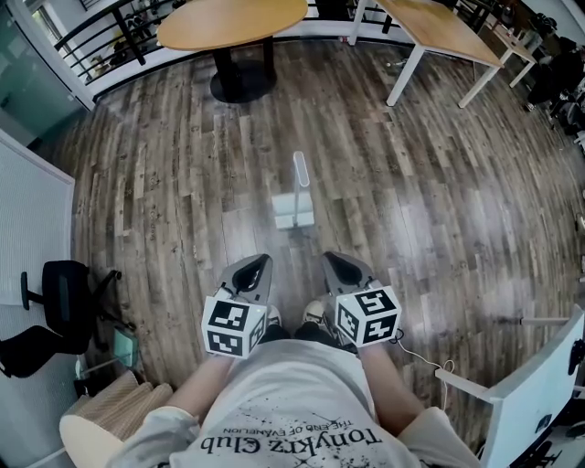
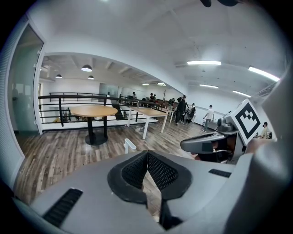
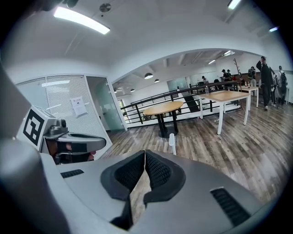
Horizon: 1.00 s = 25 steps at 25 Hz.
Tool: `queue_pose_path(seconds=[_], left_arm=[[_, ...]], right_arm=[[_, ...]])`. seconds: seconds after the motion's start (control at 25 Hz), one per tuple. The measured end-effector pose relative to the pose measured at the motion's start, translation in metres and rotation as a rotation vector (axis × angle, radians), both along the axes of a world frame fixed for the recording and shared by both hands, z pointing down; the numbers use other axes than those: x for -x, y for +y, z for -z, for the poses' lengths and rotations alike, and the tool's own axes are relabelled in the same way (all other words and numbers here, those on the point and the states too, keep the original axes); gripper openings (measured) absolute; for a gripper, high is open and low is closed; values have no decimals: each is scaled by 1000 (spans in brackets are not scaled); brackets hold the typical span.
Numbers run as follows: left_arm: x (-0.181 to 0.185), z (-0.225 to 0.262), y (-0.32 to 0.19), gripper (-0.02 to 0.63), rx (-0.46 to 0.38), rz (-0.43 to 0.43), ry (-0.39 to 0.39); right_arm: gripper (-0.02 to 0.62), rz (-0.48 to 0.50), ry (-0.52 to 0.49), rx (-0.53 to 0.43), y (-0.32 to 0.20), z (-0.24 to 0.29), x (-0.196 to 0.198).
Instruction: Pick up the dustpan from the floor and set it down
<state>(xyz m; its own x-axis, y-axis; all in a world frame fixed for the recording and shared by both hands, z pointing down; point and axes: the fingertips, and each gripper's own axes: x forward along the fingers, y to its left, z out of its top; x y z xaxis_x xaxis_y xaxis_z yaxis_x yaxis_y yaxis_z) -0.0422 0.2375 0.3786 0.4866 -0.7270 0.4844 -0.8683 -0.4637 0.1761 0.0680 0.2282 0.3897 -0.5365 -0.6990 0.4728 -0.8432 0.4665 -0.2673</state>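
White dustpan (image 1: 294,210), ahead of left claw (image 1: 260,262), right claw (image 1: 332,260)

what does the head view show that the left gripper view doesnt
Only the head view: the black office chair and the whole white dustpan on the floor. Only the left gripper view: ceiling lights and people standing far off. Both: the round table, the dustpan's handle and the right gripper.
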Motion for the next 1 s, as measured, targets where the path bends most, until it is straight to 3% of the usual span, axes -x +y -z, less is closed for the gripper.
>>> queue_pose_path(seconds=[0.76, 1.0], left_arm=[[60, -7, 4, 23, 4, -38, 32], [60, -14, -8, 23, 17, -42, 51]], right_arm=[[26, -69, 51, -7, 5, 5, 40], [26, -79, 64, 20, -6, -6, 39]])
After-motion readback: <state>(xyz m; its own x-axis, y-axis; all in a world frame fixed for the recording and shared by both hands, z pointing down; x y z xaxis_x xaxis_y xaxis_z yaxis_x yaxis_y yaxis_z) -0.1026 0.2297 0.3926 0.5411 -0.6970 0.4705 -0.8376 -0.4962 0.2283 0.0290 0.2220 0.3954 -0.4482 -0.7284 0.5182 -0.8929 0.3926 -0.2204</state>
